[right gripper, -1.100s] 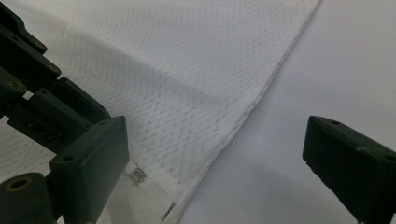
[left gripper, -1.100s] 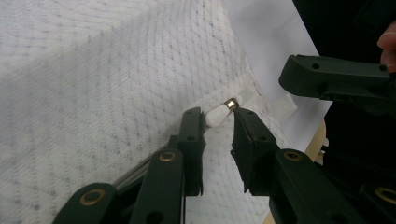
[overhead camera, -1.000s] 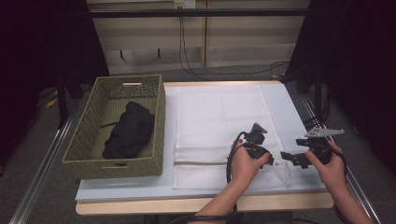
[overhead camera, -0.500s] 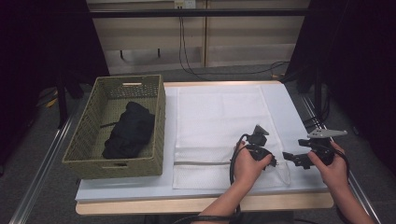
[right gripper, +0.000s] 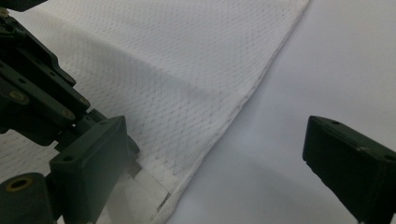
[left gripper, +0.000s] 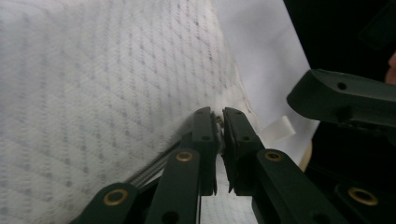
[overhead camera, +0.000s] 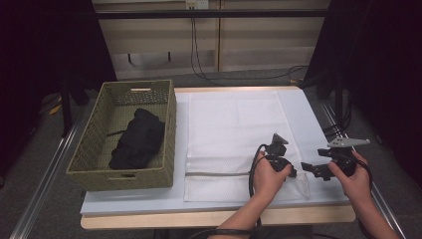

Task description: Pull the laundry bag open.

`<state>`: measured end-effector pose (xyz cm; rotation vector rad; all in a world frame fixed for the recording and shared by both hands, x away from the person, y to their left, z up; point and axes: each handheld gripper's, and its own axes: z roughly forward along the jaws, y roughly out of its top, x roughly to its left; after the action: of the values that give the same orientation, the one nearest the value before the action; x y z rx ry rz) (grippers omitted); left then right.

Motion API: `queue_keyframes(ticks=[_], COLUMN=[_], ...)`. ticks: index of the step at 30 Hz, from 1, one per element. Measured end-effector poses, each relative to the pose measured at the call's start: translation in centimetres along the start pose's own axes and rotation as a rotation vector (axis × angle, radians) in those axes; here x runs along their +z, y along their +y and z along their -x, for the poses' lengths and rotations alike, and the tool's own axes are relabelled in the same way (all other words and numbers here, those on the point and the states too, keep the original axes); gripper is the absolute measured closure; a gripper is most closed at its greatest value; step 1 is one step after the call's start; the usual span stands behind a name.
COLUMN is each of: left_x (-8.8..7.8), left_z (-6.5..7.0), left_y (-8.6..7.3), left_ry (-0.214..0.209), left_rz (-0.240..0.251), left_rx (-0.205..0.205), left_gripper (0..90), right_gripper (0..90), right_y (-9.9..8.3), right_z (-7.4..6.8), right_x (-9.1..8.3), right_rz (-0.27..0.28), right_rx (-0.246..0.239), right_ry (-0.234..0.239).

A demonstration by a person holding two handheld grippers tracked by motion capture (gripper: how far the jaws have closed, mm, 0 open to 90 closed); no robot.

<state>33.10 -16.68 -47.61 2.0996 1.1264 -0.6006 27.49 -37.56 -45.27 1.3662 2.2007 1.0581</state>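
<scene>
Here, white mesh laundry bag [overhead camera: 234, 134], flat.

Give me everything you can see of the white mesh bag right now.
The white mesh bag lies flat on the table, right of the basket. Its fabric is dotted mesh with hemmed edges and a zipper along the near end. The left gripper has just been closing and pinches the zipper's end.

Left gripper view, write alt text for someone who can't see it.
Black tongs pinch a small metal zipper pull at the edge of a white mesh fabric cover. The other gripper's black jaw sits at the right.
</scene>
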Motion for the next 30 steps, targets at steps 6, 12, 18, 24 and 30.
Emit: queue_keyframes(ticks=[6,12,18,24,30], left_x=[-1.2,-2.1,-2.5,-2.8,-3.0], left_z=[0.1,0.1,0.1,0.2,0.3], left_y=[0.2,0.3,0.1,0.2,0.2], left_ry=[-0.021,-0.055,-0.048,-0.055,-0.047], left_rz=[0.013,0.047,0.057,0.062,0.078], left_rx=[0.0,-0.012,-0.019,-0.011,-0.017], left_gripper=[86.6,86.6,86.6,86.7,86.7], right_gripper=[6.5,6.6,6.7,12.9,20.9], right_y=[0.2,0.4,0.2,0.1,0.1], right_z=[-0.5,-0.8,-0.6,-0.5,-0.6], right_x=[0.1,-0.1,0.0,-0.1,-0.1], right_rz=[-0.009,0.008,0.001,-0.034,-0.058], right_rx=[0.007,0.017,0.059,0.101,0.132], right_ry=[0.033,0.048,0.062,0.069,0.087])
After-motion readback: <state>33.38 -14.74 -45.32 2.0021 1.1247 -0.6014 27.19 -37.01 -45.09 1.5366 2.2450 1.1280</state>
